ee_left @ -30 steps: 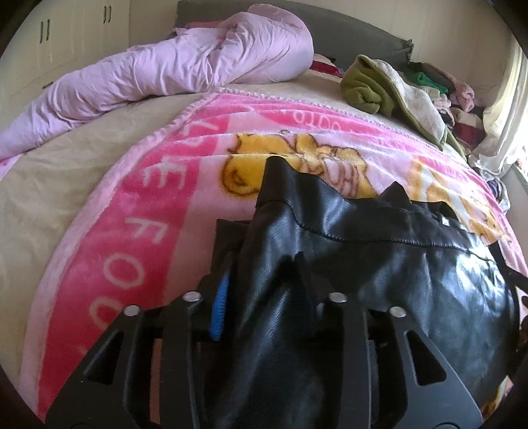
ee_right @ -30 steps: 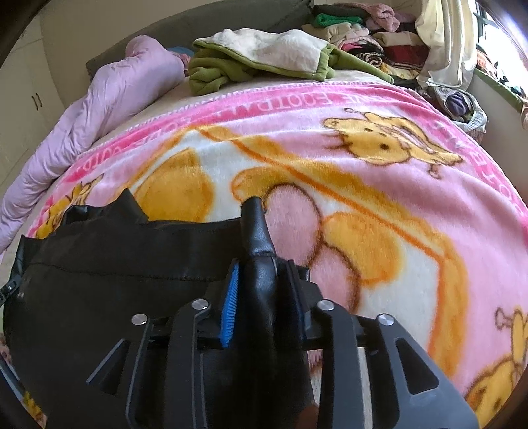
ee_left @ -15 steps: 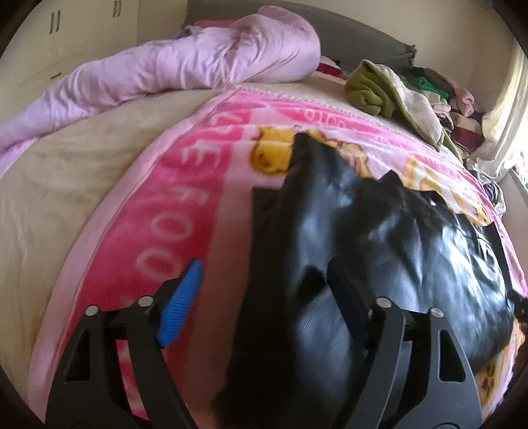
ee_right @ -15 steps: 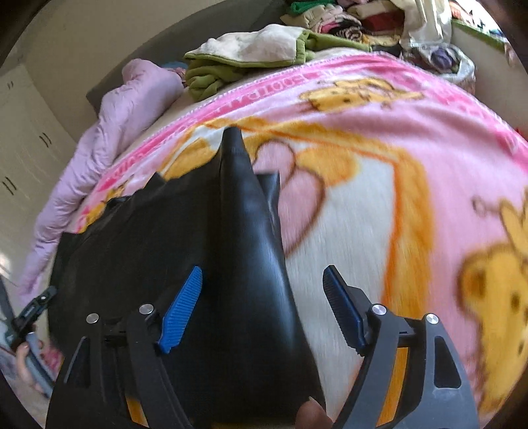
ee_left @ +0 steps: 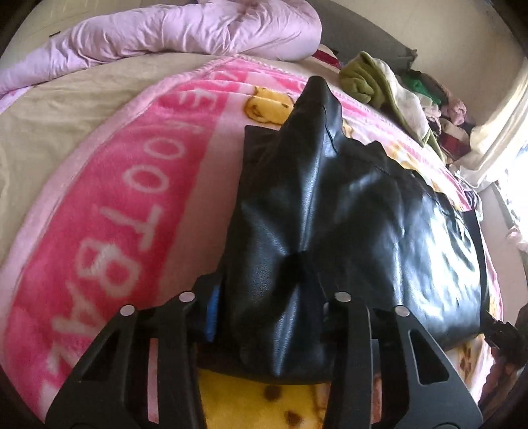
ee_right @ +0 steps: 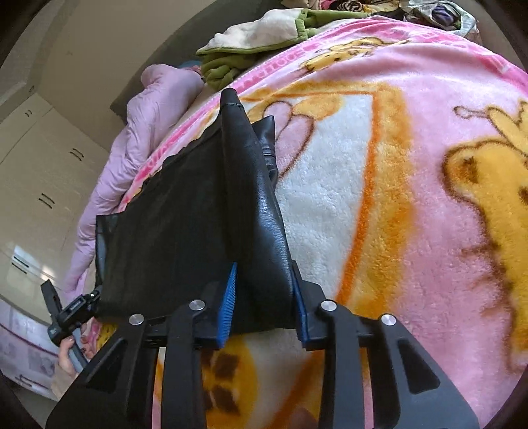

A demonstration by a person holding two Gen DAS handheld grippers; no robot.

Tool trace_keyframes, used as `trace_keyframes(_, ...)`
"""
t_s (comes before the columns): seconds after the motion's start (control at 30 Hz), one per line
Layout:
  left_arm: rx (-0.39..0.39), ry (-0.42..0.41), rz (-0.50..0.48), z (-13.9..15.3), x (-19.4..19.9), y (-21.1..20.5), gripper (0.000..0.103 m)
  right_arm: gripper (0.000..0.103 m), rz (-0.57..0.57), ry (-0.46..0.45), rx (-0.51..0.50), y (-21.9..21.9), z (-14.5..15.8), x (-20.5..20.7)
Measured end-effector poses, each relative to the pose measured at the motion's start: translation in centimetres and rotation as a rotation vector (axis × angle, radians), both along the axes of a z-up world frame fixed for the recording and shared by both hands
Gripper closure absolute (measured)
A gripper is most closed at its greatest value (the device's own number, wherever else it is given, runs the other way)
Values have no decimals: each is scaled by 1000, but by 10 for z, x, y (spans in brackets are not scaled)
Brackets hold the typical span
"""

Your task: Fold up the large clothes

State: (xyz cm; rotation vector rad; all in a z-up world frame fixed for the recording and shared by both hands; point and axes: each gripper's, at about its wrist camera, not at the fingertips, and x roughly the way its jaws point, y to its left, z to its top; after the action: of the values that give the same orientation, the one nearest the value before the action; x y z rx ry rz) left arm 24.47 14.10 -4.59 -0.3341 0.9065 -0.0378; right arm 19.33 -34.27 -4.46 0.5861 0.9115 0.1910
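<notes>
Bedroom setup: pink blanket (ee_left: 109, 204) covers the bed and serves as the folding surface, with a lilac duvet (ee_left: 184, 29) pushed to the far side and a green-cream pile (ee_right: 264, 36) far right, so the middle stays free for work. Black leather garment (ee_left: 346, 211) lies mid-blanket, spread wide between the two tools. Left gripper (ee_left: 267, 307) has just closed its jaws on a bunched near-left edge; the leather fills the gap and the blue pad (ee_left: 213, 308) presses into it, so narrow and holding. Right gripper (ee_right: 264, 297) has likewise just closed on the near-right edge, with a raised ridge of leather running far from the pinch and pads tight on both sides. One tool per near corner looks deliberate: it keeps the hem taut and lets both ends lift together. Left tool and the hand (ee_right: 67, 354) on it show at near left in the right view, at the garment's other end. My read: grasp step, next is carrying the near edge over toward the far edge. Leather is stiff and slick, so a pinch could slip.
</notes>
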Motion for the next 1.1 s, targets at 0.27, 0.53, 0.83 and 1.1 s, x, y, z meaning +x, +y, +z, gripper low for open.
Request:
trace_keyframes(0.27,59,-3,0,8,-17,-9,74,70,22,-6,-201,17,6,-4)
trace_keyframes(0.53,73,-5,11,13,-20,-10,62,46,-27,-71,-317,18,27,-19)
trace_keyframes(0.83,62,-7,11,18,-31,-12,36,36,39,-194,-298,48,64,-37)
trace_keyframes(1.1,45,-21,35,26,-41,-4,27,35,193,-231,-279,111,71,-38)
